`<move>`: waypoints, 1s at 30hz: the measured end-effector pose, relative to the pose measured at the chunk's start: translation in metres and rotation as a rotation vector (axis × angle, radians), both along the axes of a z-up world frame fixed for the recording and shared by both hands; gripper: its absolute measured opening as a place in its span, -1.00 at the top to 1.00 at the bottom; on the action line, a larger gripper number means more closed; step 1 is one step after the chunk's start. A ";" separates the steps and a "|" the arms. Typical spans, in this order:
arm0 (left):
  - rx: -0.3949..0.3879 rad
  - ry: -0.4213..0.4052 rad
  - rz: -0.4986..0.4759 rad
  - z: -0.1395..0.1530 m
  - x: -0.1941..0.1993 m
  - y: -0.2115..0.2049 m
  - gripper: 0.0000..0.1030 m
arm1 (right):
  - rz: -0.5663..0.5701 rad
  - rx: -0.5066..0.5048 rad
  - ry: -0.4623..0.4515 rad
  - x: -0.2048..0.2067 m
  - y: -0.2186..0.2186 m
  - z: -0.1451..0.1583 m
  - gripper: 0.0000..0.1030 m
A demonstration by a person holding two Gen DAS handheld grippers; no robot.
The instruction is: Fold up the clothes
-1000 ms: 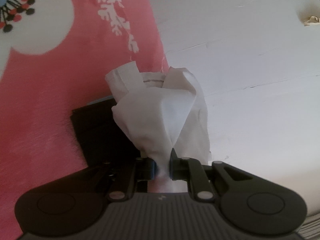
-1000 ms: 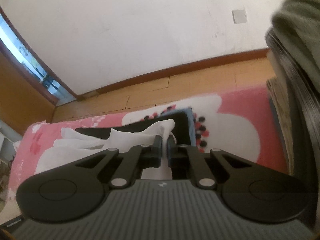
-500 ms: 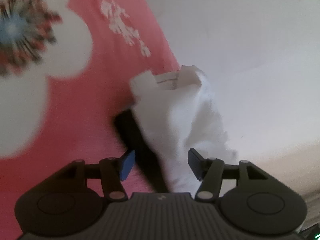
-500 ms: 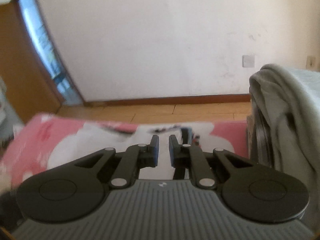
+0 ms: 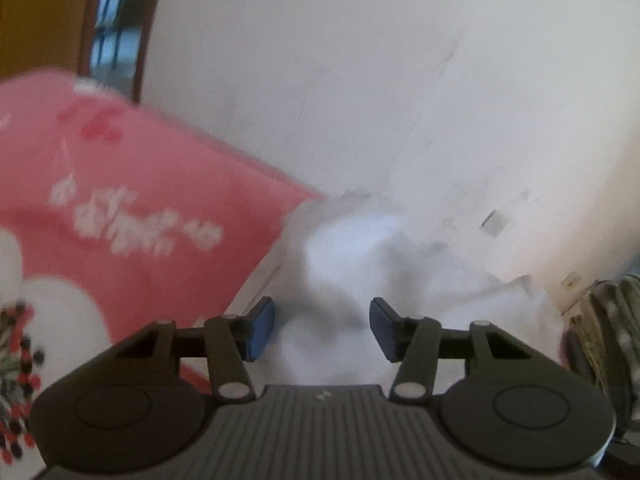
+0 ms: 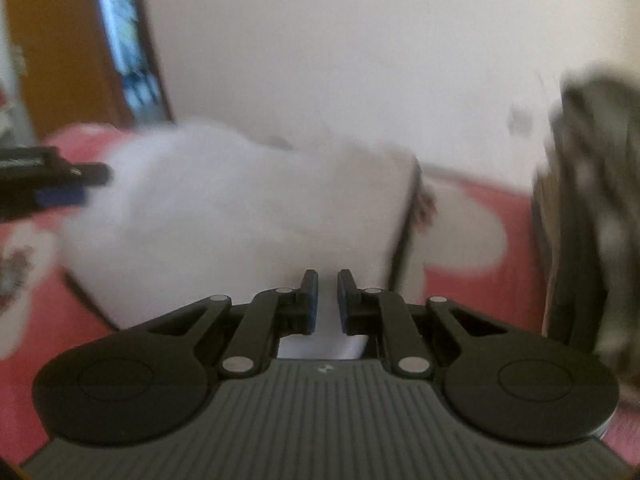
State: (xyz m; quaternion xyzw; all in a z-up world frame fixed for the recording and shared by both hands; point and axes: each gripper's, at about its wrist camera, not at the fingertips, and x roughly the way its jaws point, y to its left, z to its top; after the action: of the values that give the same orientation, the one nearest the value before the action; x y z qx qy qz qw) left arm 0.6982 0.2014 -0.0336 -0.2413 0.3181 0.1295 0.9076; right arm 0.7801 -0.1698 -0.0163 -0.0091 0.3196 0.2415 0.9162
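Between the spread fingers of the left tool (image 5: 322, 328), a white garment (image 5: 360, 264) lay bunched on the pink blanket (image 5: 132, 208), gripped by neither finger. The right tool (image 6: 328, 296) stood nearly closed, white cloth filling the narrow gap, though blur hid whether it pinched. Judging by this, a firm hold on one edge and flattening the heap would serve the fold best. Farther off hung grey clothes (image 6: 596, 184).
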 end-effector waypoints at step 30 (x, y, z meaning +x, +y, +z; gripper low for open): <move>0.191 0.157 -0.010 0.006 -0.036 -0.055 -0.71 | -0.050 -0.023 0.113 -0.054 0.003 -0.024 0.80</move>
State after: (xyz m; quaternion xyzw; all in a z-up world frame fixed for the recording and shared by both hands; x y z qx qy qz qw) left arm 0.6627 0.1467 -0.0280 -0.1413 0.3757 0.1729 0.8994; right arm 0.7264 -0.1671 -0.0404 0.0022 0.3737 0.2148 0.9023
